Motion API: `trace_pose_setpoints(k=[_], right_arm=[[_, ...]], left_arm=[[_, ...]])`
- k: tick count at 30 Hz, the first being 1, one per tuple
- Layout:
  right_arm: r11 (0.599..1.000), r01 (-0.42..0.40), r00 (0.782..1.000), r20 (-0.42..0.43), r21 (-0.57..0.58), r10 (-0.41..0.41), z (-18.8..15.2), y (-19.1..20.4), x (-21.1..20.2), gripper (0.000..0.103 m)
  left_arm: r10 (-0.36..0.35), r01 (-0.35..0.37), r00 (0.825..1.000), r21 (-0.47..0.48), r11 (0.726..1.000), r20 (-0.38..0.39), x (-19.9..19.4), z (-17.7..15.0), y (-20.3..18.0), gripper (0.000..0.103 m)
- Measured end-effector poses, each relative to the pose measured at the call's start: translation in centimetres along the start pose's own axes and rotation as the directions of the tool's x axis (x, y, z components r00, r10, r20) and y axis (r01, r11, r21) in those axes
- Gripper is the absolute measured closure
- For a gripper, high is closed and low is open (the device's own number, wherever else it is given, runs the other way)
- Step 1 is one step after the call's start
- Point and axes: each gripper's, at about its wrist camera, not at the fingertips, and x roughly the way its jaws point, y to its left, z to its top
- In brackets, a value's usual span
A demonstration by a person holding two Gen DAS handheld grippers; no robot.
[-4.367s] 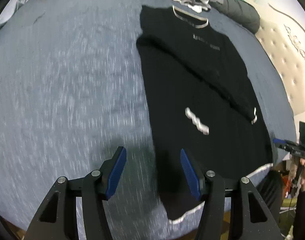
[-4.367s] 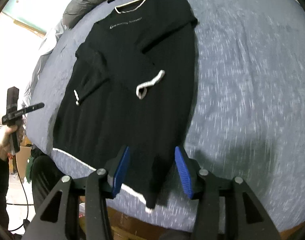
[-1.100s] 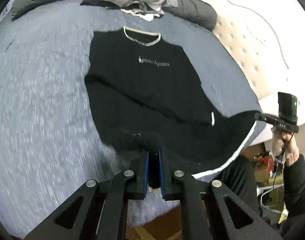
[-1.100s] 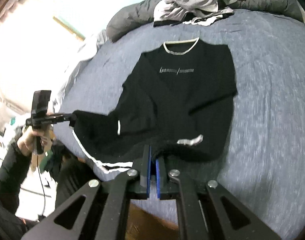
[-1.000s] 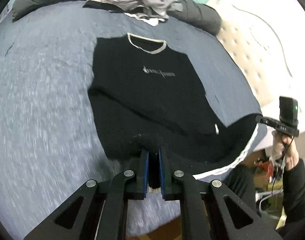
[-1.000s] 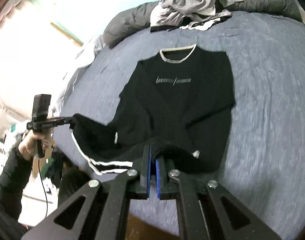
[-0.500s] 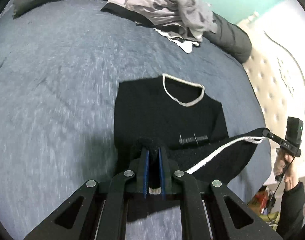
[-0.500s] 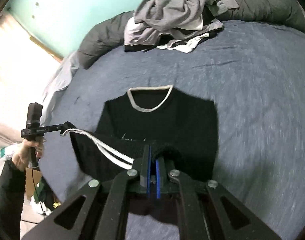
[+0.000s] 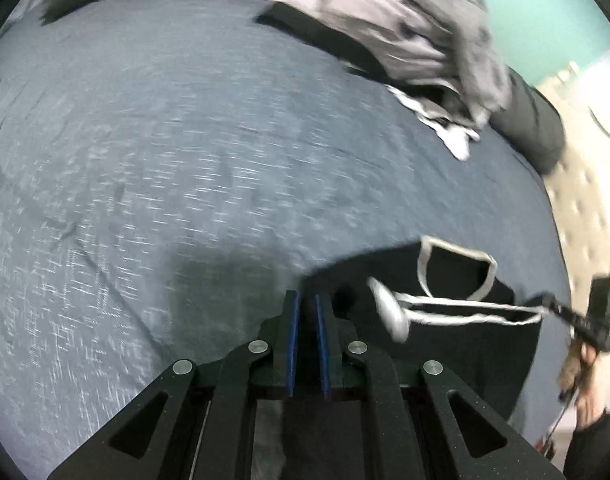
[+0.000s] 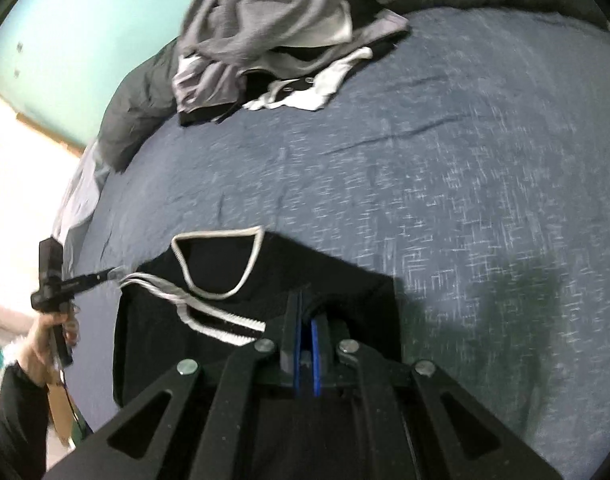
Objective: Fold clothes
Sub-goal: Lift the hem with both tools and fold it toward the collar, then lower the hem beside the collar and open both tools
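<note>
- Blue bed carries the black sweater, hem doubled up just short of its collar.
- Left gripper fingers pinch the hem's left corner.
- Right gripper fingers pinch its right corner; the collar lies ahead of both.

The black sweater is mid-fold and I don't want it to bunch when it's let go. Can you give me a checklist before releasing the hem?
1. Left gripper clamped on the black sweater: ok, jaws closed on fabric.
2. Right gripper clamped on the sweater: ok, jaws closed on fabric.
3. White-striped hem brought up to the collar: ok, it lies right under the neckline.
4. Hem stretched straight between the grippers: ok, it runs taut in the left wrist view.
5. Sleeves tucked flat inside the fold: cannot tell, a white cuff shows loose and blurred.
6. Pile of clothes clear of the sweater: ok, bare blue bedspread lies between.
</note>
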Motion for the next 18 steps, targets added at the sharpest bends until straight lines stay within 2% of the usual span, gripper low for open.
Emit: trace_pose_setpoints(k=[3, 7, 9, 10, 11, 13, 16, 18], right_arm=[[1.0, 0.006, 1.0, 0.01, 0.03, -0.006, -0.6, -1.0, 1.0, 0.099], [0.998, 0.011, 0.999, 0.035, 0.07, -0.014, -1.4, -2.3, 1.9, 0.097], [0.997, 0.006, 0.997, 0.073, 0.071, -0.011, -1.5, -2.2, 1.0, 0.094], [0.998, 0.009, 0.996, 0.093, 0.064, -0.015, -1.5, -2.1, 0.4, 0.088], [0.998, 0.02, 0.992, 0.12, 0.056, -0.026, -1.5, -1.9, -0.4, 0.071], [0.999, 0.039, 0.985, 0.166, 0.038, -0.045, -1.5, -1.7, -1.8, 0.054], [0.999, 0.041, 0.983, 0.182, -0.011, -0.038, -2.0, -1.6, -3.1, 0.053], [0.997, 0.063, 0.986, 0.161, -0.05, -0.055, -2.5, -1.4, -2.6, 0.053]], left_arm=[[-0.014, 0.014, 1.0, 0.006, 1.0, 0.027, 0.6, -0.4, 0.4, 0.094], [-0.074, 0.067, 0.994, 0.096, 0.993, 0.078, 0.0, -1.9, -0.5, 0.094], [-0.052, 0.04, 0.995, 0.133, 0.99, 0.089, -0.1, -2.5, -1.0, 0.092], [-0.051, 0.038, 0.995, 0.142, 0.989, 0.091, -0.2, -2.7, -1.1, 0.09], [-0.052, 0.038, 0.994, 0.155, 0.987, 0.091, -0.2, -2.9, -1.4, 0.087], [-0.055, 0.038, 0.994, 0.183, 0.982, 0.091, -0.2, -3.2, -2.0, 0.079], [-0.051, 0.03, 0.995, 0.231, 0.973, 0.087, 0.0, -3.6, -3.0, 0.072], [-0.034, 0.014, 0.996, 0.238, 0.971, 0.082, 0.4, -3.7, -3.1, 0.071]])
